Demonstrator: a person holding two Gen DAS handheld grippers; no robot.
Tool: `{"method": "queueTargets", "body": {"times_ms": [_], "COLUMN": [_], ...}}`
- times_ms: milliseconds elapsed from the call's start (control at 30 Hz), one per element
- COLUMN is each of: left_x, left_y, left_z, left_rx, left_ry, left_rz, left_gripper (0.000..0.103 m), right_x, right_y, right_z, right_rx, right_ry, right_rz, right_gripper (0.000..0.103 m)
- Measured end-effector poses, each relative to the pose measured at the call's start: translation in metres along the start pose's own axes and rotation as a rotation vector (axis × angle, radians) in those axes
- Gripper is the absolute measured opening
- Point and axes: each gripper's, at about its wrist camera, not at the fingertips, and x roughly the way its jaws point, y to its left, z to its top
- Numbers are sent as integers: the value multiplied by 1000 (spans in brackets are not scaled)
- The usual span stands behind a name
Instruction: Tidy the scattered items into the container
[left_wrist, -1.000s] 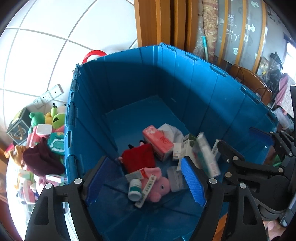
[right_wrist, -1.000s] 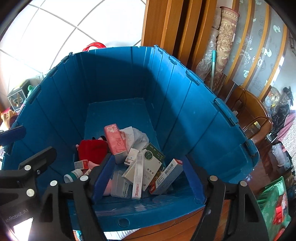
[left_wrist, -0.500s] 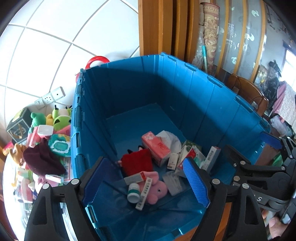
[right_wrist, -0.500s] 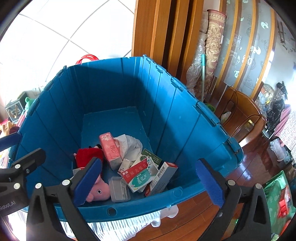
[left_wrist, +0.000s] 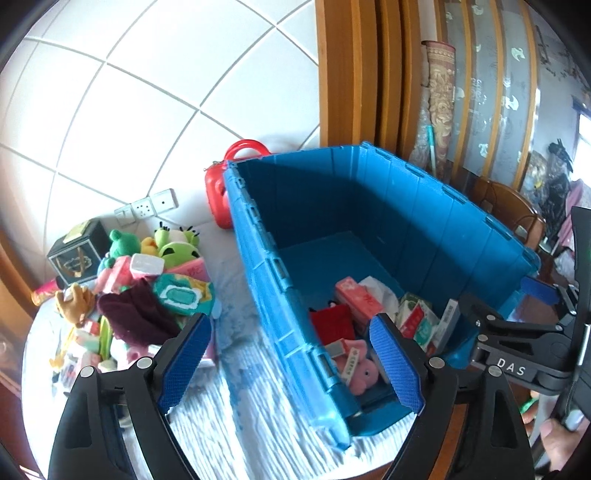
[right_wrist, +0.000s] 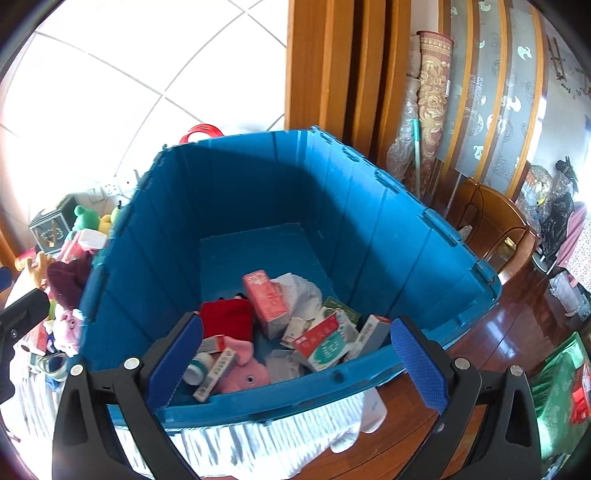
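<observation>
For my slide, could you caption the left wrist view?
Open left gripper above the blue bin's rim, scattered toys alongside.

Open-topped blue bin (right_wrist: 388, 236), rear floor bare

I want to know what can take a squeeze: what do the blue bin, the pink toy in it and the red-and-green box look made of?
Blue bin: rigid moulded plastic, ribbed walls, slight sheen. Pink toy: soft plush, fuzzy matt surface, stitched eye. Red-and-green box: probably thin printed cardboard, with sharp folded edges.
</observation>
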Motion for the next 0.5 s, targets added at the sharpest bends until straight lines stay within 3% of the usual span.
{"method": "queueTargets", "body": {"times_ms": [267, 367, 500], "left_x": [-34, -47, -63], "left_y": [66, 90, 123], "left_z": [-42, -61, -86], "left_rx": [-55, -80, -112], "left_ry": [-31, -42, -56], "left_rz": [66, 93, 130], "left_gripper": [90, 99, 101], "right_x": [-54, -68, -78], "right_y": [70, 95, 127], "right_z": [-31, -46, -68], "right_rx": [-32, -51, -87], "right_ry": [-64, -72, -66], "right_rz": [110, 146, 182], "right_gripper": [103, 103, 103]}}
